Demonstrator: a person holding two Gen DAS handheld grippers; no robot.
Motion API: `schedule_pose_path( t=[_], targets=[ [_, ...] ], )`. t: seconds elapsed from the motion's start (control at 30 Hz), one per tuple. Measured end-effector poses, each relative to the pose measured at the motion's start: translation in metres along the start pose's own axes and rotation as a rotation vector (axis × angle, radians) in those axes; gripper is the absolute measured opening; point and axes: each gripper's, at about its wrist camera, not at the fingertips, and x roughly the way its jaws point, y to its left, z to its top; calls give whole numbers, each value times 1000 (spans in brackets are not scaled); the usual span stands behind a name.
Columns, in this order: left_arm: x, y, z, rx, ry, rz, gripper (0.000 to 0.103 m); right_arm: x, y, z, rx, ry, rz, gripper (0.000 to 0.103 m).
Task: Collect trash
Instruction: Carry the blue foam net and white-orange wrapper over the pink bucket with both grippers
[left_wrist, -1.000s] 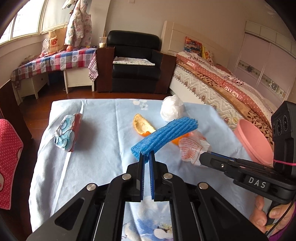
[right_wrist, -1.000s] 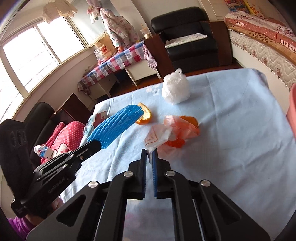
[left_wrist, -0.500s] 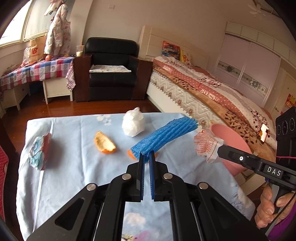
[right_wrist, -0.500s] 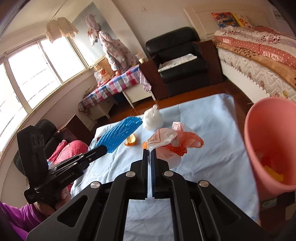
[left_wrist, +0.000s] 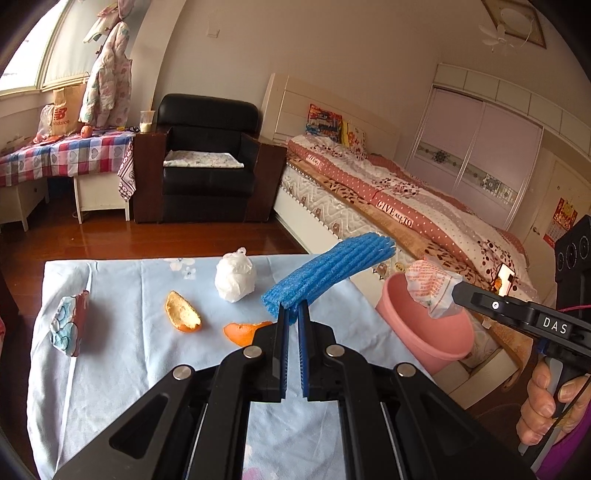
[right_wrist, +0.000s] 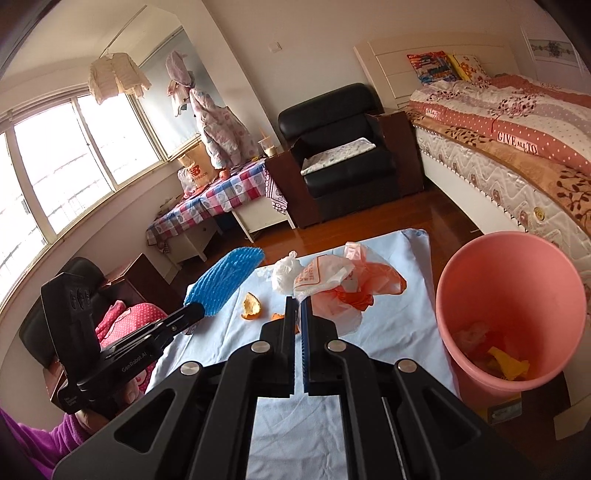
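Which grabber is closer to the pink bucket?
Right. The right gripper holds its plastic bag over the pink bucket; the left gripper, holding blue foam, is above the table.

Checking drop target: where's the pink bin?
Pink bin stands off the table's right edge, beside the bed, right of the bag-holding right gripper.

Black armchair (left_wrist: 207, 158) beside the bed (left_wrist: 399, 206) (patterned covers); bright windows (right_wrist: 62, 162), wooden floor (left_wrist: 140, 236).

Ribbed blue foam sleeve (left_wrist: 328, 273); crinkly plastic bag (right_wrist: 343, 288); smooth pink plastic bin (right_wrist: 509, 314); matt tablecloth (left_wrist: 110, 350).
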Motion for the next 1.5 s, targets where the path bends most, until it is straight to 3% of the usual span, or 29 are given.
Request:
schedule_pose_path(
  t=[0.27, 0.97, 1.23, 1.5],
  targets=[
    [-24, -3, 0, -2, -43, -18, 4, -14, 25, -2, -44, -21, 8, 3],
    [-13, 1, 6, -37, 5, 24, 4, 2, 25, -4, -36, 7, 51, 3],
    [-5, -12, 20, -35, 5, 32, 4, 2, 5, 9, -12, -8, 63, 3],
    [15, -49, 33, 12, 18, 2, 4, -19, -40, 25, 30, -63, -1, 3]
  ],
)
